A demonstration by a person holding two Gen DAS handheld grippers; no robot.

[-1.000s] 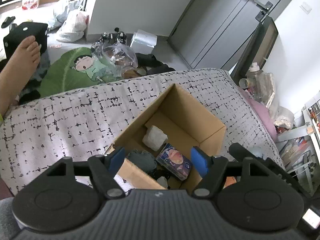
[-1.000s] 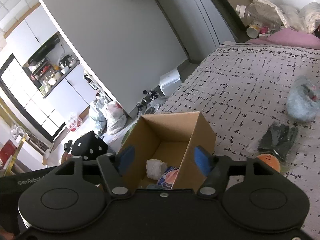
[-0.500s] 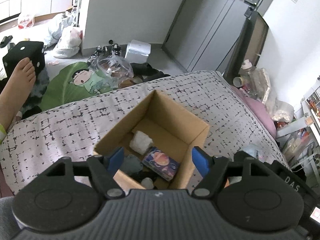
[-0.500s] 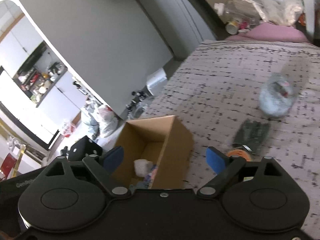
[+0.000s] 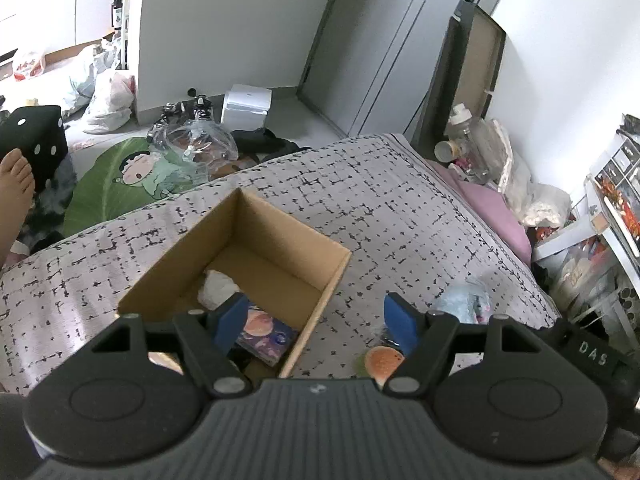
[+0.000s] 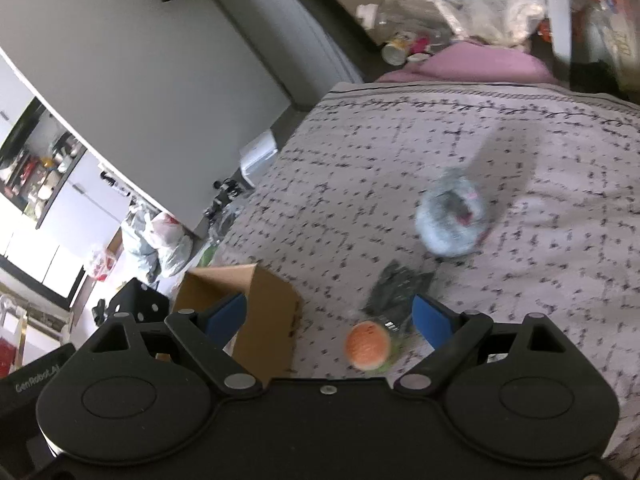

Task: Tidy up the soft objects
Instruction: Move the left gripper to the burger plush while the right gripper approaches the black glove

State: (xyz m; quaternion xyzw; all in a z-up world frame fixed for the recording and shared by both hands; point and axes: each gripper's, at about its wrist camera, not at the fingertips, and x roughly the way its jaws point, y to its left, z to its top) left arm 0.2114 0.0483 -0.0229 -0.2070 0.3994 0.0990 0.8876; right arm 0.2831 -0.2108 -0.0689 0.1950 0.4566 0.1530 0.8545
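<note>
An open cardboard box point(image 5: 336, 276) stands on the patterned bedspread point(image 5: 400, 216); it also shows in the right wrist view point(image 6: 272, 312). Inside lie a white soft lump point(image 5: 218, 286) and a colourful packet point(image 5: 266, 336). Right of the box lie an orange round soft toy point(image 5: 383, 362) point(image 6: 367, 345), a dark bagged item point(image 6: 394, 282) and a pale blue fluffy item point(image 5: 466, 304) point(image 6: 452, 220). My left gripper point(image 5: 316, 320) is open and empty above the box's right wall. My right gripper point(image 6: 330, 318) is open and empty, just above the orange toy.
The bed ends at the left, with a green cartoon mat point(image 5: 132, 176), plastic bags point(image 5: 200, 148) and a bare foot point(image 5: 16, 184) on the floor. A pink pillow point(image 5: 496, 216) and clutter with bottles point(image 5: 472, 140) lie at the far right.
Both grippers have swung right, away from the box toward the loose items. The right gripper has opened wider and the orange toy now sits between its fingers' line.
</note>
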